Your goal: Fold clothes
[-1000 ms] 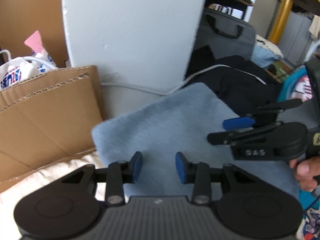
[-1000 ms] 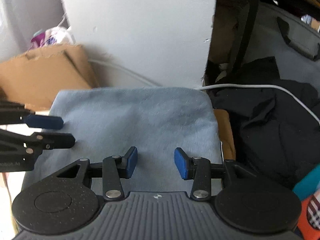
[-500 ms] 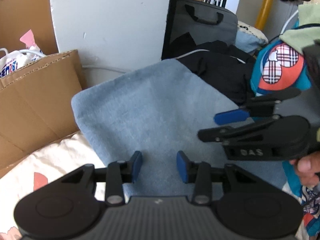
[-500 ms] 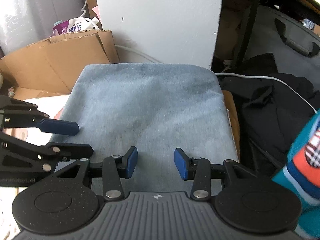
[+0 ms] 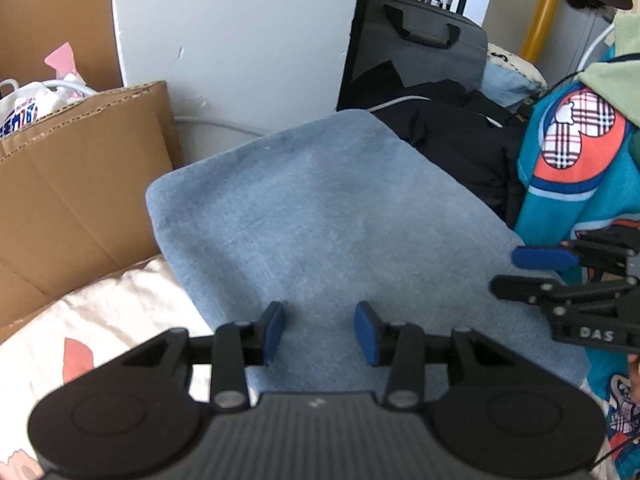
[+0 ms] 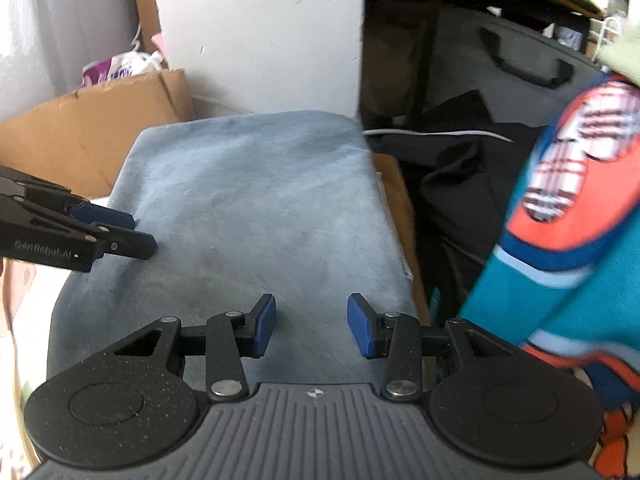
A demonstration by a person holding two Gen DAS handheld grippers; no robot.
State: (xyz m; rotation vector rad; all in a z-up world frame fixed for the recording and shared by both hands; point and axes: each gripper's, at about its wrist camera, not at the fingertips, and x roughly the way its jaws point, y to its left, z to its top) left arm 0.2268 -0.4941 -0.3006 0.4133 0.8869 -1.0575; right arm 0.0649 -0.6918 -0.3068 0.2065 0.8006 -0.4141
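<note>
Folded light-blue fleecy cloth (image 5: pixel 320 216) lies flat as a thick rectangle, its far edge close to a white wall panel (image 5: pixel 240 40). Brown corrugated cardboard (image 5: pixel 76 168) stands along its left edge; cream printed bedding (image 5: pixel 120 320) shows under its near left corner. A black garment heap (image 5: pixel 452 140) with a white cable sits past its right edge.

Left hand-held gripper (image 5: pixel 320 328): blue pads apart, nothing between them, poised over the near part of the blue cloth. Contact with the fabric cannot be told.

Right hand-held gripper (image 6: pixel 312 326): pads apart, empty, above the cloth's near right portion. In the left wrist view it sits at the cloth's right edge (image 5: pixel 536 272).

A teal garment with an orange-and-plaid patch (image 6: pixel 560 200) hangs to the right, blurred in the right wrist view.
</note>
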